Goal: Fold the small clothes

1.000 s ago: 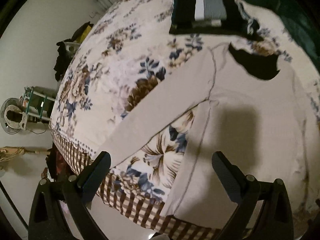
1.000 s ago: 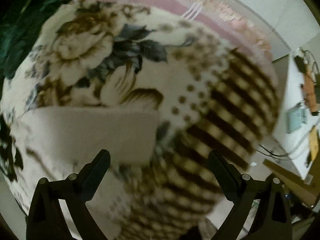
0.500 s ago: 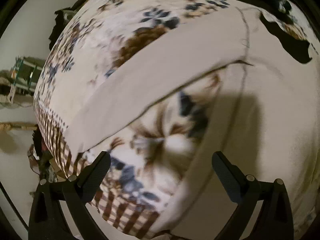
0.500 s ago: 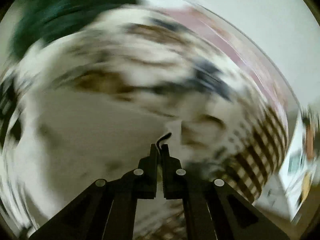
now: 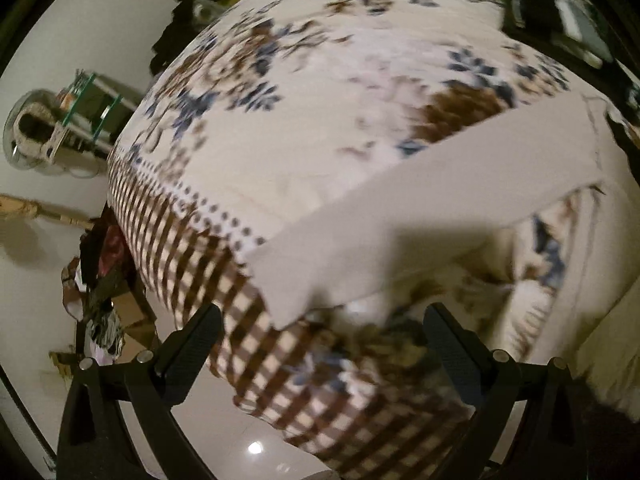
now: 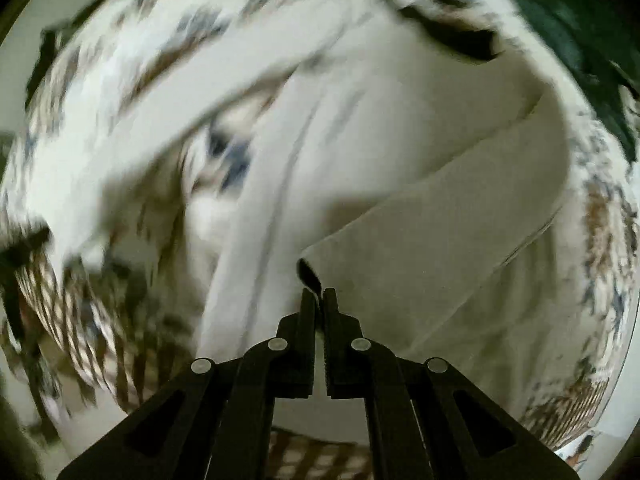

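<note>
A cream long-sleeved top (image 6: 360, 128) lies spread on a floral bedspread (image 5: 320, 80). In the left wrist view its left sleeve (image 5: 420, 208) stretches diagonally, its cuff end near the checked border. My left gripper (image 5: 320, 336) is open, hovering just below that cuff, holding nothing. My right gripper (image 6: 319, 300) is shut on the cuff of the right sleeve (image 6: 432, 248) and holds it lifted over the top's body. The view is motion-blurred.
A stack of folded dark and grey clothes (image 5: 556, 12) sits at the far side of the bed. The checked bed edge (image 5: 192, 264) drops to a white floor with a fan (image 5: 32, 136), boxes and clutter (image 5: 104, 304). Dark green fabric (image 6: 560, 20) lies beyond the top.
My right gripper closed on the right sleeve cuff and swung it over the top's body. My left gripper moved left from the top's side toward the left sleeve's cuff, staying open.
</note>
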{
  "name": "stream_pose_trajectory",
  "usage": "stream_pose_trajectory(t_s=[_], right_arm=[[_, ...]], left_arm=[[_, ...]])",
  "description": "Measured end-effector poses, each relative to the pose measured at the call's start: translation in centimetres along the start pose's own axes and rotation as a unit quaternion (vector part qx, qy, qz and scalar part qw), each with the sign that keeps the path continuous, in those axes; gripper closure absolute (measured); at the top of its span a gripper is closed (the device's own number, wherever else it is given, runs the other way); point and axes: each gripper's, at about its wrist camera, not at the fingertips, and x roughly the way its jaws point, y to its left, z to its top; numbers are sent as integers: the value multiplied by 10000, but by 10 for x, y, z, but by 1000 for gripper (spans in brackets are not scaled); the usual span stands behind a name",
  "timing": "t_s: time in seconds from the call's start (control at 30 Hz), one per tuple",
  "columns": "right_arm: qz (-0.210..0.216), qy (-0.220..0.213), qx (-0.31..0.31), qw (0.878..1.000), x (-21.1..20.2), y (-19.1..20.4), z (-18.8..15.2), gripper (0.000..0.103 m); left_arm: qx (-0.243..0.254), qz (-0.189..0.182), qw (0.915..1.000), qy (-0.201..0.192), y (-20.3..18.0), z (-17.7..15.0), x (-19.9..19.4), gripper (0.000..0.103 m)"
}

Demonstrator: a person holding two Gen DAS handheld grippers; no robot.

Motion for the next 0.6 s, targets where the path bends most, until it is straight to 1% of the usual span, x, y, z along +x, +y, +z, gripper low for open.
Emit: stream_pose_trajectory(t_s=[0.07, 0.17, 0.2, 0.23, 0.3, 0.37, 0.4, 0.43, 0.5, 0.57, 0.6], right_arm=[[-203, 192, -228, 9993, 19, 15, -11, 100], [-318, 328, -407, 9981, 33, 21, -19, 100], [-283, 412, -473, 9976, 37, 22, -20, 100], [-154, 520, -475, 9974, 40, 22, -20, 97], [404, 756, -255, 9960, 40, 10, -16, 82], [836, 779, 137, 9934, 33, -10, -14, 31], [949, 723, 359, 9922, 28, -20, -14, 24], [927, 610, 622, 9919, 21, -33, -15, 24], [636, 527, 972, 9918, 15, -54, -18, 24], [389, 473, 1337, 9891, 13, -73, -21, 24], [290, 466, 1423, 9883, 15, -79, -21, 24]], left_arm=[[-159, 8, 9998, 83, 12, -2, 9, 0], [-445, -51, 9986, 272, 35, -7, 21, 0], [-602, -108, 9974, 388, 45, -9, 27, 0], [-719, -176, 9961, 482, 51, -12, 31, 0], [-1127, -456, 9898, 745, 70, -19, 42, 0], [-1647, -889, 9767, 1050, 88, -29, 59, 0], [-1899, -1116, 9677, 1227, 96, -33, 69, 0], [-2152, -1332, 9574, 1391, 103, -37, 79, 0], [-2675, -1804, 9330, 1595, 114, -42, 98, 0], [-3132, -2175, 9098, 1641, 120, -42, 112, 1], [-3295, -2341, 9000, 1631, 121, -40, 119, 1]])
